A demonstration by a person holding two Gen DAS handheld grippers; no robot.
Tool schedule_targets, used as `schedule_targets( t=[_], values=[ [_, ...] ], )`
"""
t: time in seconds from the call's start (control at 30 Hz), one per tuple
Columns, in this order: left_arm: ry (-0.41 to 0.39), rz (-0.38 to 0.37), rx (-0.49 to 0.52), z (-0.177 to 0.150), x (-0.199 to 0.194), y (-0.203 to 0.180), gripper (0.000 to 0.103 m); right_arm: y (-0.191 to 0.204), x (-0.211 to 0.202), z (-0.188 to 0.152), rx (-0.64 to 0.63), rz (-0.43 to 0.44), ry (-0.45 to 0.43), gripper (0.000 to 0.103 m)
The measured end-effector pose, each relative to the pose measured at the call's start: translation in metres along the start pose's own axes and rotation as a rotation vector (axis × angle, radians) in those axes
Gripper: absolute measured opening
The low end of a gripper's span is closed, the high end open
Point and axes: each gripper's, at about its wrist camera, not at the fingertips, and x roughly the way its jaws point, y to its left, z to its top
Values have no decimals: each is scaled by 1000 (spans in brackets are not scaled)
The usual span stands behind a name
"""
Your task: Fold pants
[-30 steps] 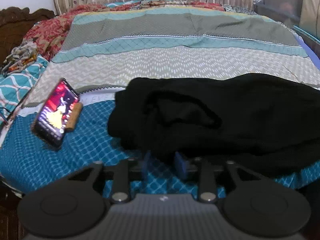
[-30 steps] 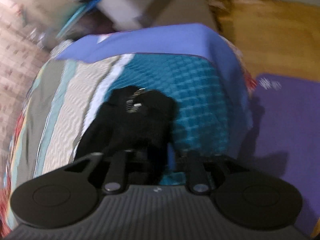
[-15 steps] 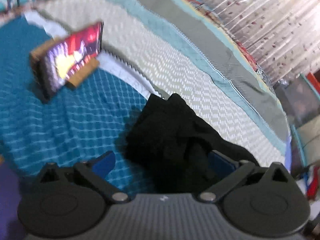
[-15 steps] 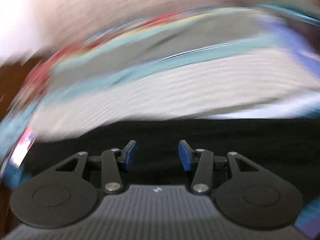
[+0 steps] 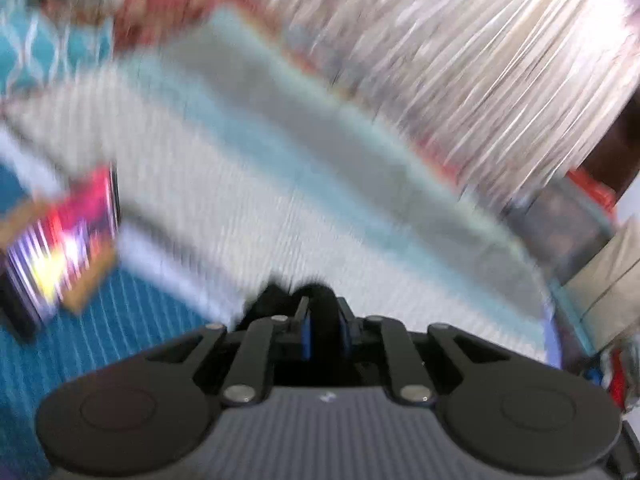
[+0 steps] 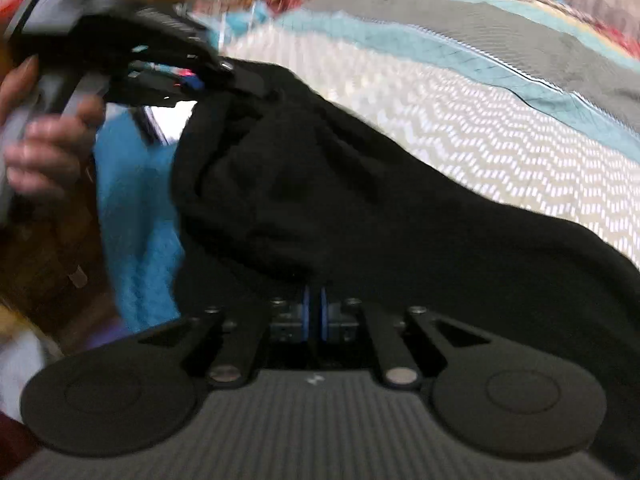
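Your left gripper [image 5: 323,326] pinches the black fabric pants [image 6: 360,208] | your right gripper [image 6: 314,312] clamps them too (bottom centre) | pants drape mid-frame across the striped bedspread [image 6: 500,128]

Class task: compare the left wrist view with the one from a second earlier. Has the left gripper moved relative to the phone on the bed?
Yes. The left gripper has swung right: the phone has slid to the view's left edge. Its jaws have just closed on the black pants.
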Motion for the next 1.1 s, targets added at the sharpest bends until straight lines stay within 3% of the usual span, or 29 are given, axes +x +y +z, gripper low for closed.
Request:
schedule_targets(
  t=[0.1, 0.17, 0.23, 0.27, 0.33, 0.4, 0.47, 0.63, 0.77, 1.0, 1.1],
  values=[
    [-30, 15, -3, -2, -21, 7, 12, 11, -23, -5, -16, 85, -15, 8],
    [47, 76, 11, -18, -13, 15, 14, 19, -14, -17, -29, 118, 51, 9],
    [143, 162, 24, -40, 3, 24, 20, 26, 11, -31, -51, 65, 134, 14],
    [182, 201, 13, -50, 7, 30, 27, 24, 22, -37, -37, 41, 162, 18],
    [209, 213, -31, -63, 4, 42, 48, 16, 22, -37, 19, 60, 159, 20],
    [208, 183, -97, -68, -5, 52, 73, 12, 9, -27, 33, 104, 121, 37],
    [203, 137, -149, -72, -7, 57, 87, 7, -6, -12, 36, 131, 59, 42],
    [232, 40, -176, -74, 13, 56, 96, -12, 6, 39, 44, 79, -22, 44],
    [284, 38, -166, -78, 35, 52, 99, -21, 61, 85, 53, 96, -40, 69],
    [295, 38, -163, -81, 52, 48, 103, -51, 127, 113, 106, 297, 150, 85],
    [305, 37, -153, -80, 57, 51, 103, -62, 147, 109, 184, 415, 261, 84]
  ],
)
